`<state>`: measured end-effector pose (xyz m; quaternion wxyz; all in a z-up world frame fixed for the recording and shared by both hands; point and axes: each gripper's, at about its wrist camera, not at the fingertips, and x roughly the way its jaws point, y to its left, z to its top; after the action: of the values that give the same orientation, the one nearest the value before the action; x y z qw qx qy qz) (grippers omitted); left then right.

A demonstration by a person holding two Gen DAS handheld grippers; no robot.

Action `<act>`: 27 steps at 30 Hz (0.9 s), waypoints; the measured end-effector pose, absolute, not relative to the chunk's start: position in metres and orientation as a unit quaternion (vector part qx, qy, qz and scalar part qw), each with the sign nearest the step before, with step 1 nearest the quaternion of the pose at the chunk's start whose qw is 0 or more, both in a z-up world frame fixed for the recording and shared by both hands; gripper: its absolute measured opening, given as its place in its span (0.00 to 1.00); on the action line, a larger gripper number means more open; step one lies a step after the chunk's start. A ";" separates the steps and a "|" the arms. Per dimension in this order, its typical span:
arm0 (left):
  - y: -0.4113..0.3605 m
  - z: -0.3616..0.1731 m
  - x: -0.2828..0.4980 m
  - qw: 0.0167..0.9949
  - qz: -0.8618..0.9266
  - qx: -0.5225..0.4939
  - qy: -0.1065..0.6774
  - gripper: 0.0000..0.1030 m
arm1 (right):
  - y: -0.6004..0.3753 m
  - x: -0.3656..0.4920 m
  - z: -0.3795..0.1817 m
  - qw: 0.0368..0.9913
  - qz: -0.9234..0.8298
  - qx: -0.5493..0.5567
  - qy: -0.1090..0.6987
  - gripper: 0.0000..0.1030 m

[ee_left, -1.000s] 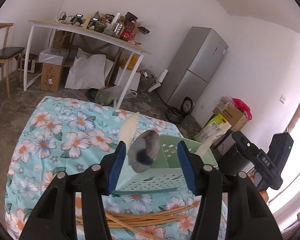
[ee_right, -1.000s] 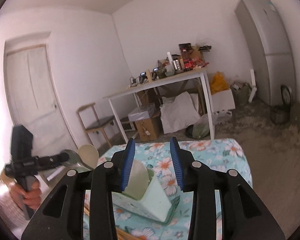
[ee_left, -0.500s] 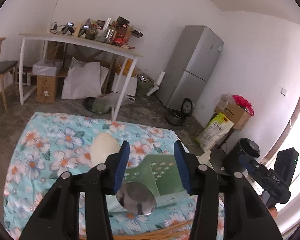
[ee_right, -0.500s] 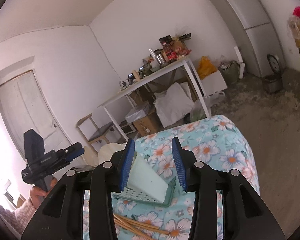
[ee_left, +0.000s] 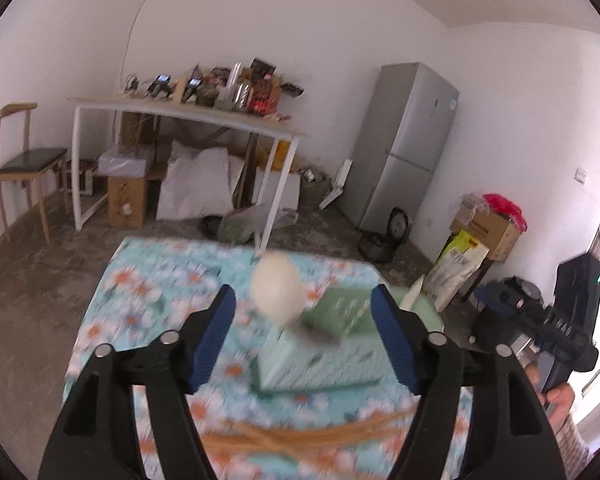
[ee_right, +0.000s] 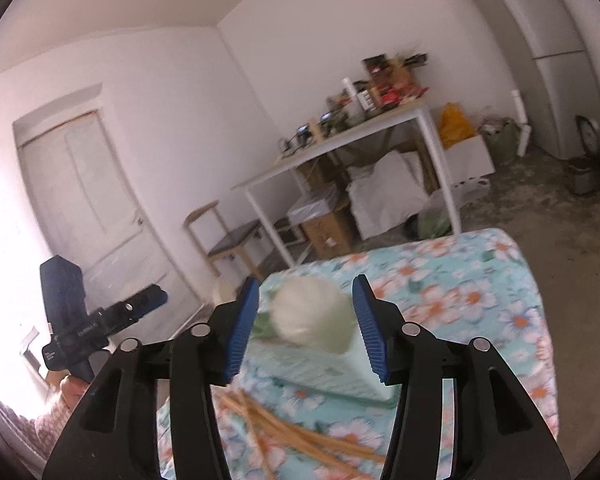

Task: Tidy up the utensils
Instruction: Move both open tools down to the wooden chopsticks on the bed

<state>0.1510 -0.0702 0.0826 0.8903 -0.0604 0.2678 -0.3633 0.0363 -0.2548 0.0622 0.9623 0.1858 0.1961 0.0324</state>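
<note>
A mint-green utensil holder (ee_left: 324, 360) stands on the floral tablecloth (ee_left: 148, 296). A cream spoon bowl (ee_left: 276, 292) sticks up from it, with a grey metal spoon bowl (ee_left: 314, 336) just below. My left gripper (ee_left: 304, 340) is open and empty, held back from the holder. In the right wrist view the holder (ee_right: 332, 364) and cream spoon (ee_right: 304, 312) sit beyond my right gripper (ee_right: 304, 324), which is open and empty. A bundle of wooden chopsticks (ee_left: 300, 436) lies in front of the holder and also shows in the right wrist view (ee_right: 300, 436).
A white table (ee_left: 188, 112) loaded with clutter stands at the back wall, with a chair (ee_left: 24, 160) to its left and a grey fridge (ee_left: 408, 148) to its right. Boxes and bags (ee_left: 484, 228) sit on the floor at right.
The metal spoon left my left gripper and now sits in the holder. Both grippers pulled back and opened wider. The views are blurred by motion.
</note>
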 end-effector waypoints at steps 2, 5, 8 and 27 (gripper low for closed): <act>-0.059 0.071 0.144 0.886 -0.356 -0.059 0.290 0.72 | -0.239 0.032 0.061 0.961 0.039 0.173 0.210 0.61; -0.048 0.042 0.134 0.870 -0.345 -0.056 0.347 0.77 | -0.213 0.022 0.052 0.956 0.040 0.155 0.246 0.76; -0.045 0.009 0.124 0.853 -0.325 -0.033 0.408 0.77 | -0.188 0.008 0.034 0.949 0.022 0.124 0.290 0.83; 0.003 -0.067 0.103 0.804 -0.286 -0.162 0.495 0.95 | -0.162 -0.038 -0.092 0.856 -0.142 0.159 0.471 0.92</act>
<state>0.1033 0.0031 -0.0668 0.8044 -0.1619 0.4949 -0.2860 -0.0384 -0.1617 -0.0922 0.8560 0.1585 0.4710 -0.1423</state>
